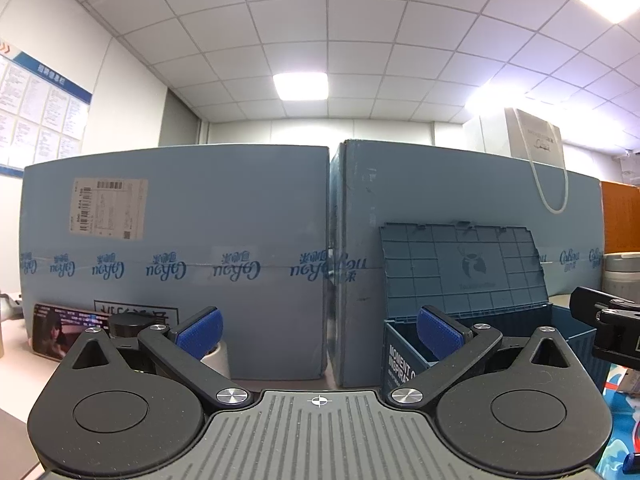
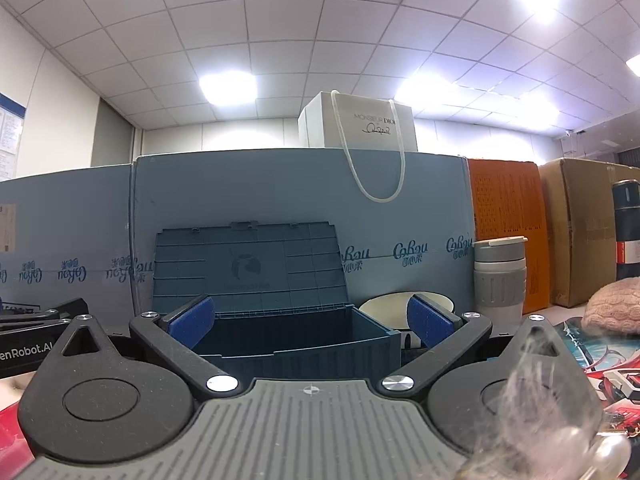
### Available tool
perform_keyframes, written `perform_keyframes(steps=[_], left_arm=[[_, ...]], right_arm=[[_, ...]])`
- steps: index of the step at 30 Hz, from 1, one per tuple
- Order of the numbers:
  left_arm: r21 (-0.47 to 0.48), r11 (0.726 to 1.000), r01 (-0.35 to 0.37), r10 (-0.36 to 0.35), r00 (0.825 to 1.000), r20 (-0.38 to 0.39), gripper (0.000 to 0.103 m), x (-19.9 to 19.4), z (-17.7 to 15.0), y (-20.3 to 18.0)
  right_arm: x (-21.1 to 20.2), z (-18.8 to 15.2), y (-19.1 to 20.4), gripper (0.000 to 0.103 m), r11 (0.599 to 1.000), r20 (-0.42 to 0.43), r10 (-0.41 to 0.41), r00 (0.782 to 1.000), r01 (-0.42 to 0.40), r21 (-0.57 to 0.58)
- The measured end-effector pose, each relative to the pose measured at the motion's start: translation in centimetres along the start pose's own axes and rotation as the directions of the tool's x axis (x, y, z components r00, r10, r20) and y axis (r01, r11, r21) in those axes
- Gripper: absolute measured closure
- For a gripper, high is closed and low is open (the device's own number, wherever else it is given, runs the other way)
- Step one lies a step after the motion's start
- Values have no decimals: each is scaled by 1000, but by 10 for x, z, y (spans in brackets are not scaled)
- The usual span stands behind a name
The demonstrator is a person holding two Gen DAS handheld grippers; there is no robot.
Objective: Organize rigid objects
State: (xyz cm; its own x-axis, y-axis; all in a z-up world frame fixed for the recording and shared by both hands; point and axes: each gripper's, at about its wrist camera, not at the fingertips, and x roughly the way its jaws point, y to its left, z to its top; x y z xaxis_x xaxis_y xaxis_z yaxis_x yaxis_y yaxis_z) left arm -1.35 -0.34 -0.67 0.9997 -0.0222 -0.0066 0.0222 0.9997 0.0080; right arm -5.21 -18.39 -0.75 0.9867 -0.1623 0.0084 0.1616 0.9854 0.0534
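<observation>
Looks like an office or its storage corner: a white grid-tile drop ceiling (image 1: 328,20) with flat square light panels (image 1: 301,86), and a blue-framed notice board full of printed sheets (image 1: 38,108) on the white wall. Big blue cardboard cartons (image 1: 180,216) line the desk, a white paper gift bag (image 2: 372,124) on top.

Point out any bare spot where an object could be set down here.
The open blue storage box, lid up, shows an empty-looking interior. A strip of bare table lies in front of the phone. It is crowded right of the box: white bowl, grey tumbler, pink knit item.
</observation>
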Motion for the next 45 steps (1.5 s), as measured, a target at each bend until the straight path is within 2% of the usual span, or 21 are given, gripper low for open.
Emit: perform_keyframes(steps=[45], left_arm=[[6,1000,3,-3,1000,-2,0,-2,-1,1]], right_arm=[[0,0,2,0,999,-9,40,999,-40,-4]])
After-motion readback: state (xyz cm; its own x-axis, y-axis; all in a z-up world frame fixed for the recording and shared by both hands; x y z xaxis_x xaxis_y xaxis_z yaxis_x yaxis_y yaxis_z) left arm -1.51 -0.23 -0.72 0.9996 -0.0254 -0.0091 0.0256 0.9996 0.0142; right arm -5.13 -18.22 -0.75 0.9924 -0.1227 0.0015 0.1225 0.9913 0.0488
